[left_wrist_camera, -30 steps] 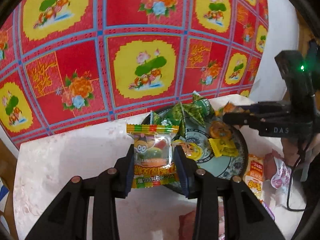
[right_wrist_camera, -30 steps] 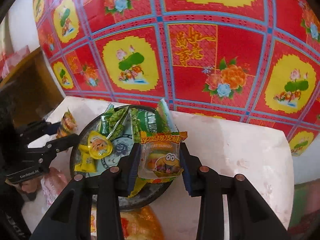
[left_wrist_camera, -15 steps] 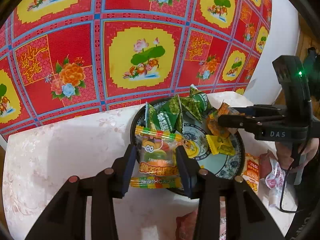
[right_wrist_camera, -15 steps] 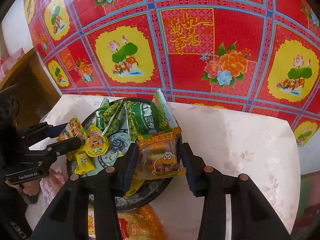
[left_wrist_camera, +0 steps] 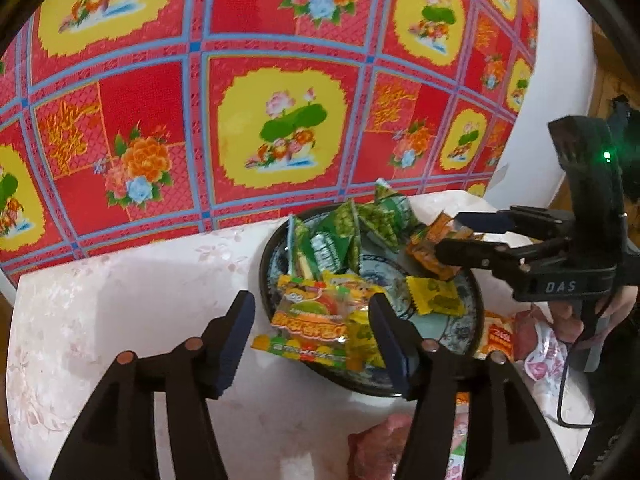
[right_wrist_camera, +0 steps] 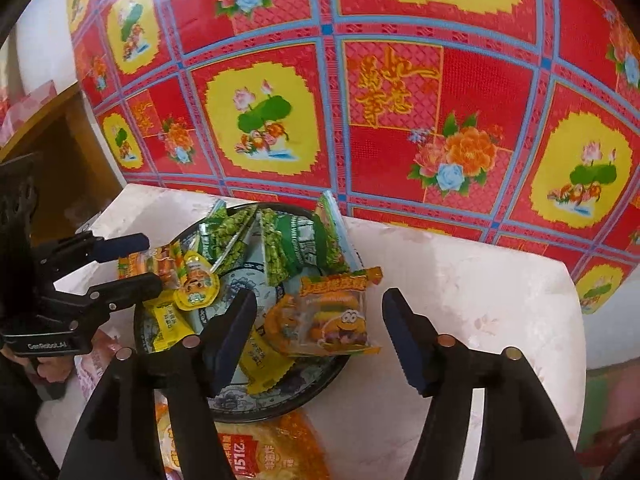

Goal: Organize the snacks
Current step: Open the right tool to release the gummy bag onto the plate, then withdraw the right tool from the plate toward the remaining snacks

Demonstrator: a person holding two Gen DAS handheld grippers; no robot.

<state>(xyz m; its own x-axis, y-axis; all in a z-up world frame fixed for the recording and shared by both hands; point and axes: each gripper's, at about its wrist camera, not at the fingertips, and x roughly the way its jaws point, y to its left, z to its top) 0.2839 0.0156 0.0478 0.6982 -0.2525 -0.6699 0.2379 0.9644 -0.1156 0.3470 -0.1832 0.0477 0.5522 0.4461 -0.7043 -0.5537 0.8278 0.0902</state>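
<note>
Both grippers are caught wide open here, nothing clamped in either one.

From the left wrist view, the left gripper (left_wrist_camera: 310, 304) is held low over the near-left edge of the plate (left_wrist_camera: 264, 264), fingers spread. The minion gummy packet (left_wrist_camera: 310, 320) is seen lying released between them at roughly 8 o'clock on the plate, its bottom edge hanging over the rim toward the bench (left_wrist_camera: 120, 300). A bunch of green snack packets (left_wrist_camera: 332, 240) is piled at 12 o'clock on the plate, and a yellow candy (left_wrist_camera: 436, 300) is parked around 3 o'clock.

From the right wrist view, the right gripper (right_wrist_camera: 320, 300) is likewise spread apart, and the burger gummy packet (right_wrist_camera: 336, 320) is left flat at about 3 o'clock on the plate, clear of both fingers. A big orange bag (right_wrist_camera: 260, 452) is spotted on the bench at 6 o'clock, just beside the rim.

The whole thing is backed by a red and yellow flowered cloth (left_wrist_camera: 280, 80).
</note>
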